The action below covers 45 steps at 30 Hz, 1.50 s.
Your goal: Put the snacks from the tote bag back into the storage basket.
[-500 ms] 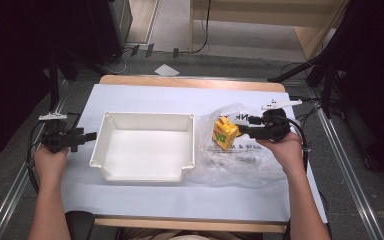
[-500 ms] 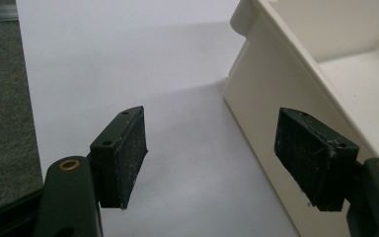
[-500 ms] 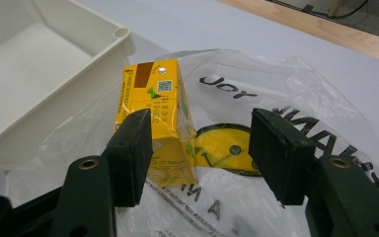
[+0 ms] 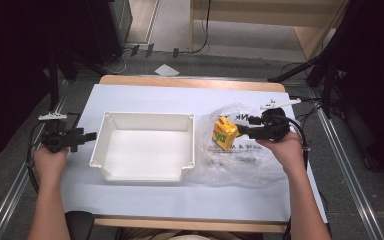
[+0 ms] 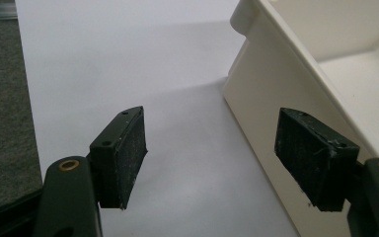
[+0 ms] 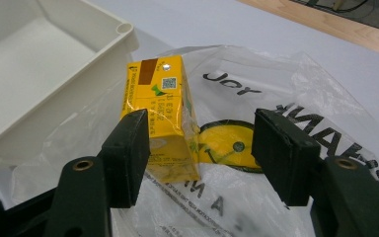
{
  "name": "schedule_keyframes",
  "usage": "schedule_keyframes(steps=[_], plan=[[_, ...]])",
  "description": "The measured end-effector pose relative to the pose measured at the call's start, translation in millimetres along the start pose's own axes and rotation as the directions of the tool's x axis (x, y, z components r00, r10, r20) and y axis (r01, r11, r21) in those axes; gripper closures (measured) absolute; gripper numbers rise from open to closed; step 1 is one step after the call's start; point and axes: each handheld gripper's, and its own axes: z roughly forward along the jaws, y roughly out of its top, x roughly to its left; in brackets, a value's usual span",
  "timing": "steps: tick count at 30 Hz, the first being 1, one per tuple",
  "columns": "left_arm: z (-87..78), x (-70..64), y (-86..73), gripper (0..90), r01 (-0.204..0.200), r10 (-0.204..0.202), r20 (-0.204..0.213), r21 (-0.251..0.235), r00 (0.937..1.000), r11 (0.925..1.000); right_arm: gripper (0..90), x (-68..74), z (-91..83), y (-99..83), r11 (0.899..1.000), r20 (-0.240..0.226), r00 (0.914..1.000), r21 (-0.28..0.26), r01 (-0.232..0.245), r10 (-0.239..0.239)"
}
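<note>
I see a smooth, matt white plastic tray (image 4: 145, 150); a crinkled, glossy clear plastic bag (image 6: 286, 103) with black print; a glossy yellow carton (image 6: 165, 116); matt black, slightly rough pads (image 5: 128, 153); a matt white sheet (image 4: 145, 97) over wood.

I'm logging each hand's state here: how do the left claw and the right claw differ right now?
The left claw sits at the table's left edge beside the white tray, with bare white table cover between its open jaws. The right claw is over the clear plastic bag, reaching toward the yellow carton, which stands on the bag nearer one jaw, not yet gripped. Both are open, black and hand-held.
</note>
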Motion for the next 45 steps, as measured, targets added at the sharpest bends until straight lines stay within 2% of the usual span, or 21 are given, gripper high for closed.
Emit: schedule_keyframes(steps=[6,19,27,34,37,38,41,42,45], plan=[[-2.1,-0.3,0.1,29.3,0.001,-0.001,0.019,-0.017,0.9998,0.9999,41.0,2.2,0.9,0.5,1.000,-0.006,0.9999,0.017,0.009,-0.009],[-2.0,0.3,0.3,28.5,0.009,-0.009,0.013,-0.018,0.9999,0.9998,40.8,6.8,-2.4,4.1,0.999,-0.014,0.9997,0.033,0.020,-0.020],[0.6,0.1,2.7,28.4,0.021,-0.020,0.018,-0.026,0.9996,0.9995,40.8,6.0,-9.1,3.5,0.999,0.008,0.9995,0.045,0.030,-0.031],[1.2,-0.1,4.0,28.4,0.019,-0.019,0.015,-0.022,0.9997,0.9996,40.8,6.2,-13.6,4.4,0.999,0.010,0.9997,0.051,0.021,-0.021],[0.6,-0.1,4.0,28.4,0.020,-0.020,0.013,-0.022,0.9997,0.9996,40.8,8.2,-13.9,6.5,0.998,0.011,0.9997,0.062,0.022,-0.023],[-0.7,-1.2,4.1,28.4,0.015,-0.015,-0.002,-0.015,0.9999,0.9998,40.8,11.2,-13.9,9.3,0.997,0.010,0.9997,0.077,0.023,-0.024],[-1.4,-2.4,4.1,28.5,0.002,-0.002,-0.010,-0.008,1.0000,1.0000,40.8,13.8,-12.6,12.0,0.995,0.013,0.9995,0.093,0.029,-0.030],[-1.4,-3.7,4.2,28.6,-0.008,0.008,-0.012,-0.007,0.9999,0.9999,40.8,15.4,-10.3,15.3,0.992,0.030,0.9979,0.115,0.053,-0.057],[0.0,-3.4,4.2,28.5,-0.007,0.007,-0.003,0.002,1.0000,1.0000,40.7,18.6,-7.7,20.2,0.989,0.025,0.9977,0.138,0.059,-0.063]])
